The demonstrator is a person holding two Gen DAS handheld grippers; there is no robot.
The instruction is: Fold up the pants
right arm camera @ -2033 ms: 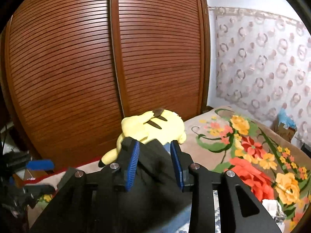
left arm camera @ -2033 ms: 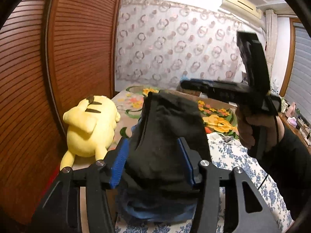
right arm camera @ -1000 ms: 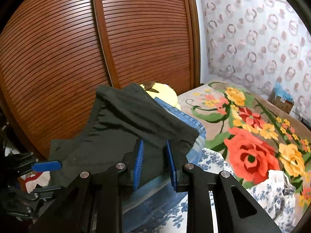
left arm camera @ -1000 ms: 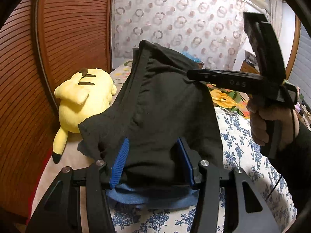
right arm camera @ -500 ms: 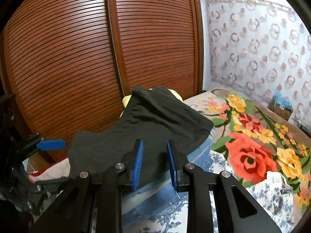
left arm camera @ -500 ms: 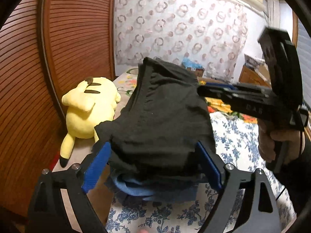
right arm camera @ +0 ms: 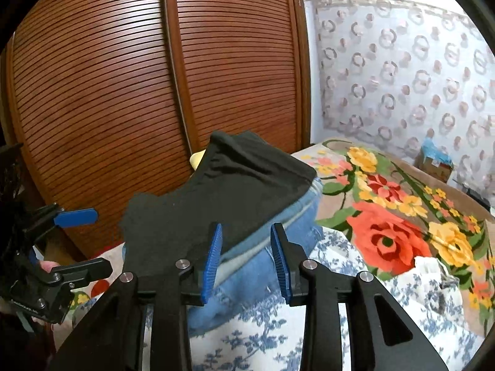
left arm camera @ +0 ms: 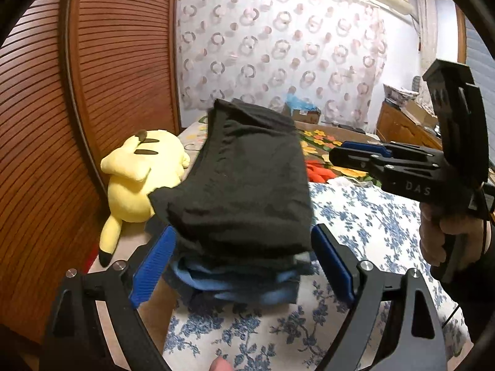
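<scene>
On the bed (right arm camera: pixel 278 340), folded black pants (left arm camera: pixel 247 179) top jeans (right arm camera: pixel 272 247); both claws gape, empty.

A: Obstacles on the bed?

B: Folded black pants (left arm camera: pixel 244 179) lie on a blue denim stack (right arm camera: pixel 263 266), a raised mound mid-bed. Yellow plush toy (left arm camera: pixel 139 176) lies just beside it on the left, against the brown slatted wardrobe doors (right arm camera: pixel 123 77). That side is tight.

A: Open room?

B: Blue-and-white floral sheet (left arm camera: pixel 365 216) to the right of the mound lies flat and bare. The flowered blanket (right arm camera: pixel 396 225) beyond it is flat too. White crumpled cloth (right arm camera: pixel 433 269) sits at the right edge.

A: Grippers?

B: Left gripper (left arm camera: pixel 241 266), jaws spread wide, straddles the stack's near end. Right gripper (right arm camera: pixel 247 259), jaws parted, sits at the denim's edge.
</scene>
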